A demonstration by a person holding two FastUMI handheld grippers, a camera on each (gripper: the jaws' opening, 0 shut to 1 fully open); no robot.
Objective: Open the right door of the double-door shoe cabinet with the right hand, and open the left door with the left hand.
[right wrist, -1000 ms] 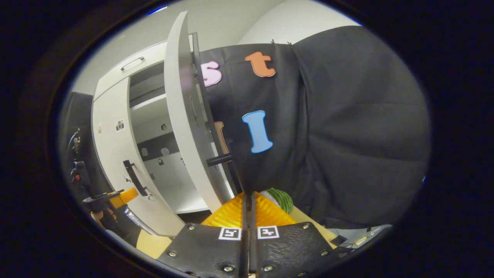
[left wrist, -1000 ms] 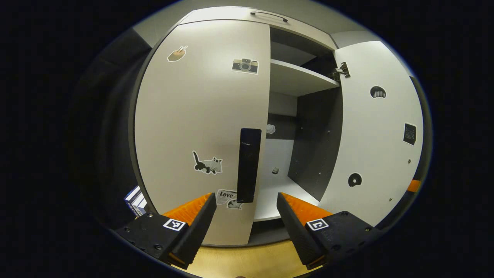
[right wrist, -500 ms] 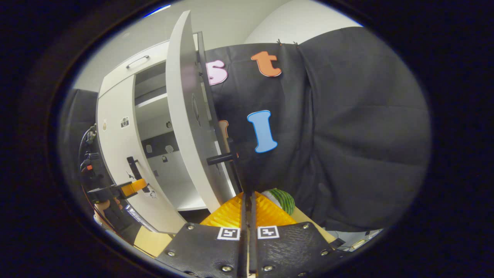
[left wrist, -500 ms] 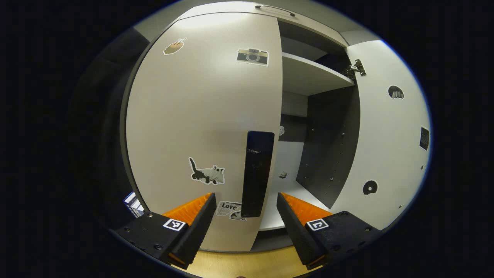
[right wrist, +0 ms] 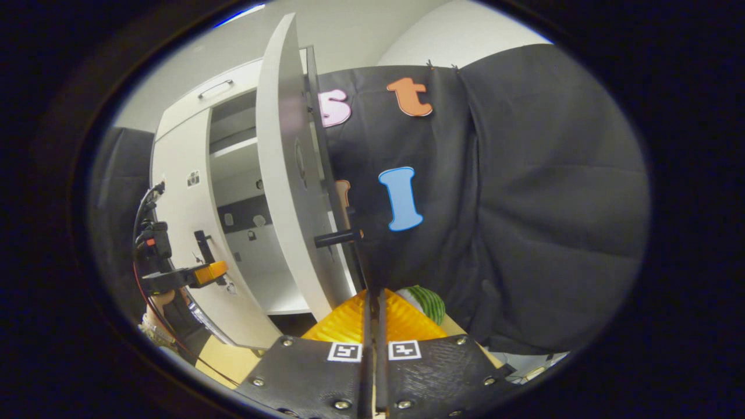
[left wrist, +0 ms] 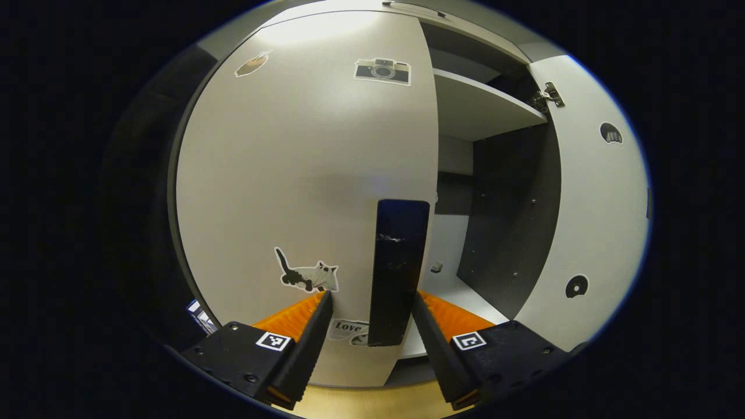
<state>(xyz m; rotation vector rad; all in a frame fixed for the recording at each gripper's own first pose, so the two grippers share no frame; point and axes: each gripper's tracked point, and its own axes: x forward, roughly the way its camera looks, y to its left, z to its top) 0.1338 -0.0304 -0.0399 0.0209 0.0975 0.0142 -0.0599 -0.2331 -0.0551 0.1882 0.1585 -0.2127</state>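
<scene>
Left gripper (left wrist: 368,302) nearer left door handle (left wrist: 398,270), fingers apart; right gripper (right wrist: 374,302) fingers together; wood floor (left wrist: 372,401).

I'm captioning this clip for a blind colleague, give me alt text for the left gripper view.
The open left gripper straddles the dark vertical handle of the closed left door, not yet gripping it. Beside it the right door stands open, showing a shelf inside the cabinet.
</scene>
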